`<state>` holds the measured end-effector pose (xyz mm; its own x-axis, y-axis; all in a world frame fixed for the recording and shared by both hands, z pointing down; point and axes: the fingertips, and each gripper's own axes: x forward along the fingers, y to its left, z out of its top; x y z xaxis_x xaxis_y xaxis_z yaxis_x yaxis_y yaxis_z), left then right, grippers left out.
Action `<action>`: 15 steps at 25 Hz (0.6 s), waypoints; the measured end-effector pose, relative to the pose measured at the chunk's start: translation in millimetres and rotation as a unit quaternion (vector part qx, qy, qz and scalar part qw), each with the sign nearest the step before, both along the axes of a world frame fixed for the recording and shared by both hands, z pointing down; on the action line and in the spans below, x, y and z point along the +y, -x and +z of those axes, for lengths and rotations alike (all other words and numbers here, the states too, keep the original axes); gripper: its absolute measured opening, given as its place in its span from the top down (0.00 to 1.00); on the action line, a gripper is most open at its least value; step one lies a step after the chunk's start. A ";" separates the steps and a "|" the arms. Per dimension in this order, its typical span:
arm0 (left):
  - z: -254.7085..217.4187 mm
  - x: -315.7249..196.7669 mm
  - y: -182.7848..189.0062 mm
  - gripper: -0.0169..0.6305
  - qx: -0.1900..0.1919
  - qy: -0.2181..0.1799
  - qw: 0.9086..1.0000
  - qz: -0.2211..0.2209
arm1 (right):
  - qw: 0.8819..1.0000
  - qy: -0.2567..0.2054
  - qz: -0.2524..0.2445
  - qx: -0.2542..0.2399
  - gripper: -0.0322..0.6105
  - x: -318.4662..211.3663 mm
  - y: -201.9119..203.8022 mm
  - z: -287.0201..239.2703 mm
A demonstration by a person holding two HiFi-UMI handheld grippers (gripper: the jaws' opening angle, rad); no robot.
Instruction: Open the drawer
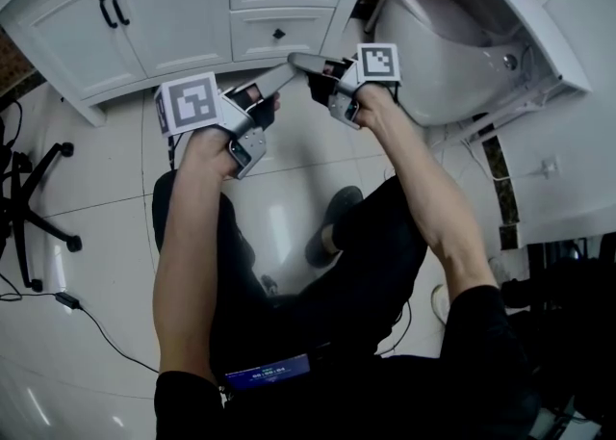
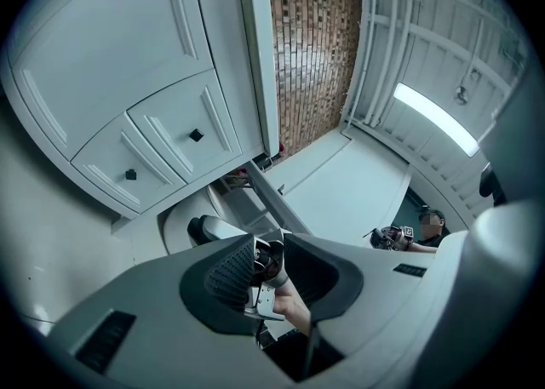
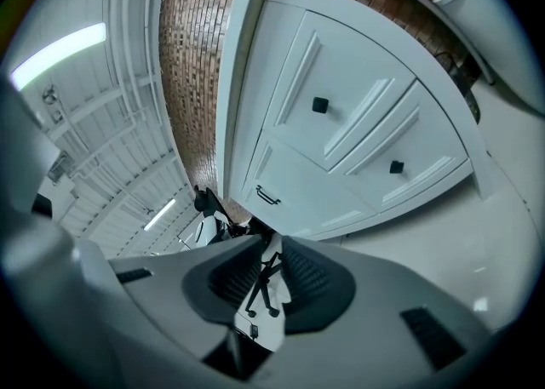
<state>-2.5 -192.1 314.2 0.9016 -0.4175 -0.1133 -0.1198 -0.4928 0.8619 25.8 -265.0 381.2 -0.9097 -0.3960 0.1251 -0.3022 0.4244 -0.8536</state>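
left gripper [image 1: 273,79] — right gripper [image 1: 304,64] — closed drawer [image 1: 258,37]

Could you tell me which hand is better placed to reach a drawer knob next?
Probably the right. In the head view the right gripper has its shut fingers just below the lower white drawer's small black knob; the left gripper points in from lower and further left.

Drawers [image 1: 281,7] in right part of cabinet [image 1: 144,14], toilet [image 1: 452,53] to its right, office chair [image 1: 29,202] far left on floor [image 1: 96,265]
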 end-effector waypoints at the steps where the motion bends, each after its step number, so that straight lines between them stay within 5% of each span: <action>1: 0.5 -3.0 -0.5 0.81 0.001 0.001 1.000 0.001 | 1.000 0.002 0.000 0.001 0.81 -3.5 -0.5 2.2; 15: 14.8 -45.5 -13.3 0.81 0.001 0.021 1.000 0.004 | 1.000 0.020 -0.001 0.015 0.81 -51.1 -8.3 33.3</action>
